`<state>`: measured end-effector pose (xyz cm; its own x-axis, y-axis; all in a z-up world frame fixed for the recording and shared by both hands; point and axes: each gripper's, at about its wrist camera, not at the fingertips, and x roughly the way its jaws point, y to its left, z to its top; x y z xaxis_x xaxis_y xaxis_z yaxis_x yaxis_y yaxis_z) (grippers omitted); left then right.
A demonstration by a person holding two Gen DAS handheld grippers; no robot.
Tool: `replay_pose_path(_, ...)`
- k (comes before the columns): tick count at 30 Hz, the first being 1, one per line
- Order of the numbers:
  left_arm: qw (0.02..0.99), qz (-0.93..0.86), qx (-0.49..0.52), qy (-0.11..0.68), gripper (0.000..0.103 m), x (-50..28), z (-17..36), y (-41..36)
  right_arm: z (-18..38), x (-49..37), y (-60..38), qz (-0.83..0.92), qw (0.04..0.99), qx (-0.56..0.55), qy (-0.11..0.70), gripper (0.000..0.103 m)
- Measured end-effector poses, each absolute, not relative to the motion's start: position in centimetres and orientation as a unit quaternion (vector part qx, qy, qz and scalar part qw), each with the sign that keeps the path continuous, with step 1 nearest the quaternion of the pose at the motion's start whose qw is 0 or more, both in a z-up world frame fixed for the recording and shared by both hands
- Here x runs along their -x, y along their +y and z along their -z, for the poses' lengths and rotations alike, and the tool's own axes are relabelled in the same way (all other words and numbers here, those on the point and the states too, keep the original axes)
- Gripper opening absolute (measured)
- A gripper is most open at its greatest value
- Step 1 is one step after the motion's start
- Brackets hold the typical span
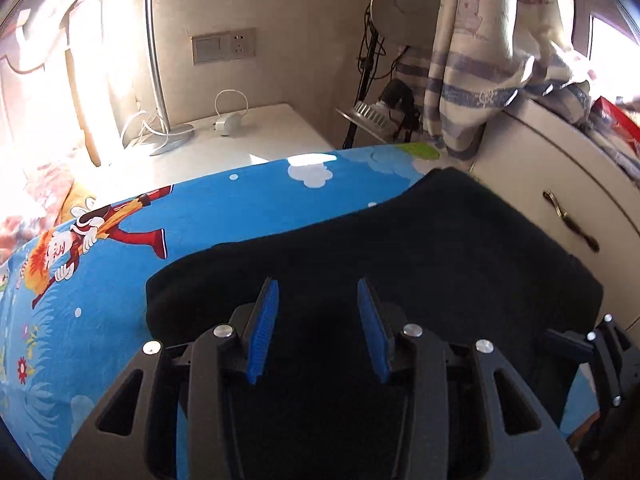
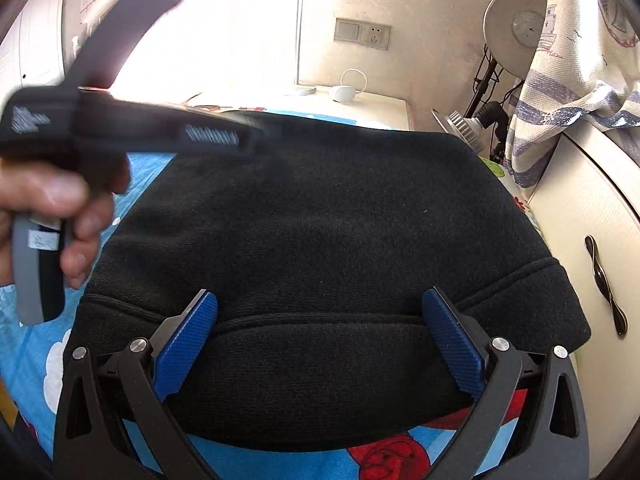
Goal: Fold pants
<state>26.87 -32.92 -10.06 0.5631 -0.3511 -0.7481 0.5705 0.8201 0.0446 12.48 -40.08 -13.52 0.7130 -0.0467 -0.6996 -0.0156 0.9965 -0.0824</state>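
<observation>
Black knit pants [image 1: 420, 248] lie folded in a compact rectangle on the blue cartoon bedsheet [image 1: 224, 208]; in the right wrist view the pants [image 2: 320, 220] fill the middle, with a stitched hem band nearest me. My left gripper [image 1: 318, 292] hovers over the pants with its jaws open and nothing between the blue pads [image 1: 264, 320]. My right gripper [image 2: 320, 304] is wide open, a pad [image 2: 188, 340] on each side of the hem band. The left gripper's body and the hand holding it [image 2: 72, 200] show blurred at the left of the right wrist view.
A white cabinet [image 1: 560, 184] with a dark handle stands right of the bed. A striped towel [image 1: 472, 72] hangs over it. A lamp [image 1: 404, 0] and its stand are behind, and a white nightstand [image 1: 256, 136] with a charger is by the wall socket.
</observation>
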Motion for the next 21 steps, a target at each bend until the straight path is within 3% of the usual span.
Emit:
replay_pose_path(2,0.876,0.231,-0.165,0.389,0.048,-28.4,11.4,-33.7,13.5,-12.6,-40.1,0.008,0.924,0.04,0.38,0.098)
replay_pose_path(5,0.914,0.153,-0.177,0.333,0.044,-29.5,8.9,-34.3,13.5,-12.5,-40.2,0.009,0.925,0.037,0.378,0.098)
replay_pose_path(7,0.904,0.238,-0.147,0.324,0.044,-29.6,7.2,-35.7,13.6,-12.5,-40.1,0.012,0.925,0.037,0.377,0.098)
replay_pose_path(10,0.816,0.418,-0.138,0.375,0.047,-29.9,7.4,-40.2,13.5,-12.7,-40.2,0.011,0.924,0.037,0.381,0.098)
replay_pose_path(13,0.792,0.417,-0.238,0.377,0.049,-29.9,10.0,-46.1,13.5,-12.9,-40.3,0.012,0.922,0.037,0.384,0.098)
replay_pose_path(15,0.789,0.401,-0.256,0.389,0.063,-31.0,11.7,-48.7,13.5,-13.1,-40.4,0.017,0.922,0.038,0.386,0.098)
replay_pose_path(17,0.809,0.359,-0.255,0.39,0.083,-32.5,11.0,-49.6,13.5,-13.4,-40.7,0.011,0.92,0.036,0.39,0.098)
replay_pose_path(21,0.882,0.229,-0.234,0.341,0.074,-32.8,6.9,-46.5,13.5,-13.4,-40.7,0.009,0.92,0.033,0.391,0.098)
